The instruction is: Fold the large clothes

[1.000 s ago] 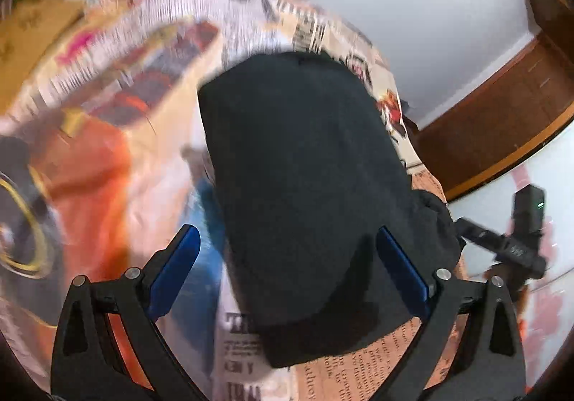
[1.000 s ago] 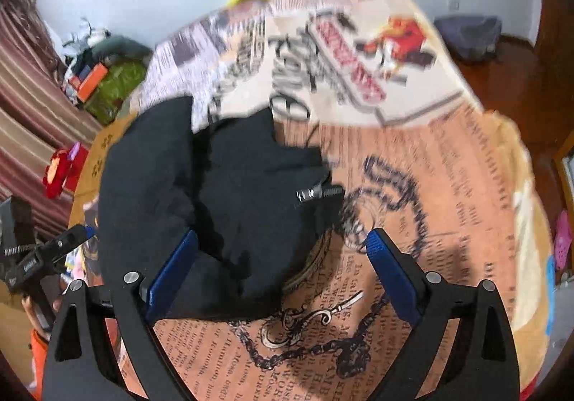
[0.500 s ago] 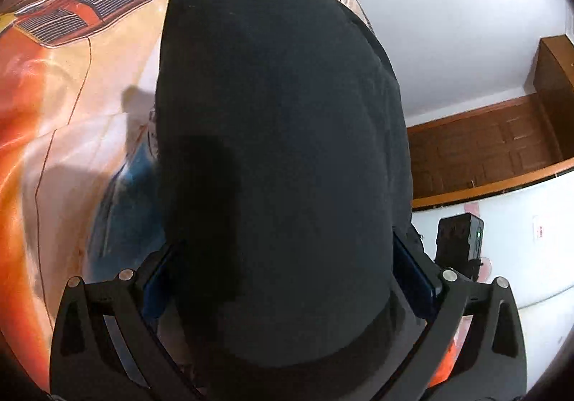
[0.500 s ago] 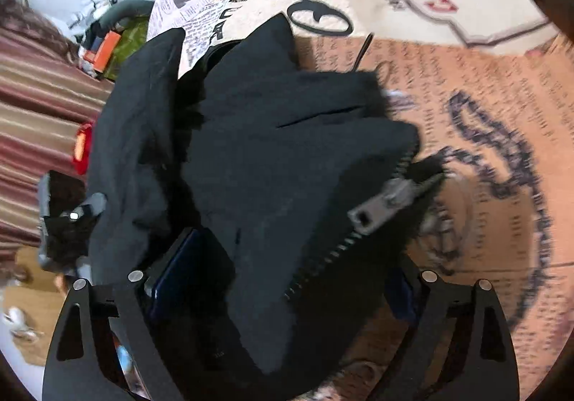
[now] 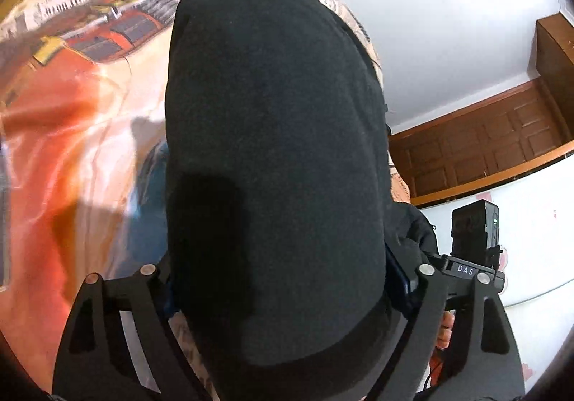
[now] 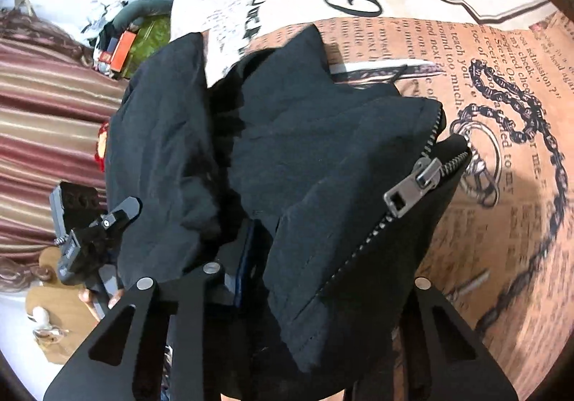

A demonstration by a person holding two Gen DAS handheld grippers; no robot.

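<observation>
While one black zip-up jacket [image 6: 323, 164] lies bunched on the printed bedspread [image 6: 502, 85], both grippers have just been closing. The right gripper [image 6: 323, 279] jaws pinch its zipper edge near the metal pull [image 6: 412, 191]. The left gripper [image 5: 283, 279] jaws, wide, flank a rounded fold of the jacket [image 5: 276, 135]; grip unclear. Bare bedspread spreads beyond the zipper edge.

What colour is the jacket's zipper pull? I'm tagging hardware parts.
Silver-grey metal zipper pull on the black jacket, clearest in the right wrist view.
</observation>
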